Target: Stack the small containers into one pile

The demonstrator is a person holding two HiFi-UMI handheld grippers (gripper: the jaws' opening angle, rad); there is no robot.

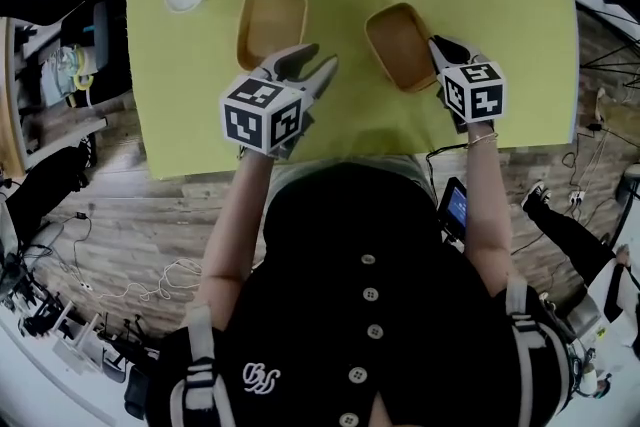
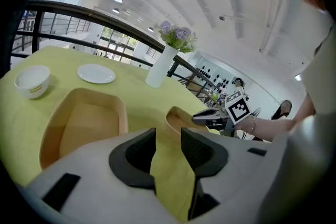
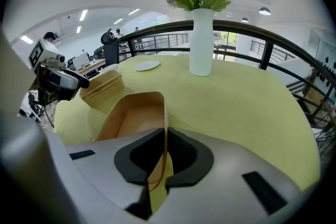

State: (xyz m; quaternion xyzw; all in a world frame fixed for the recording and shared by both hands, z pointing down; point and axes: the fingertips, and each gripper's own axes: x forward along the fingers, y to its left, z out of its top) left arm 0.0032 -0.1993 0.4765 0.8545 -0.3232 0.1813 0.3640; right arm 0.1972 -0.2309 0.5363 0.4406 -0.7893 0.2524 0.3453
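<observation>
The right gripper [image 3: 164,135] clamps one tan rectangular plastic container's [image 3: 134,115] wall for lifting; the left gripper [image 2: 168,136] hovers open, empty, beside the matching tan container [image 2: 79,123]

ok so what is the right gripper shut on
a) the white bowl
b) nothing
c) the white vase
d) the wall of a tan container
d: the right gripper view shows the right gripper closed on the near wall of the tan container.

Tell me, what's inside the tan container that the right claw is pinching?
Nothing visible: the tan container shows only a bare floor inside. The right claw covers its near corner, so that bit stays unknown.
</observation>
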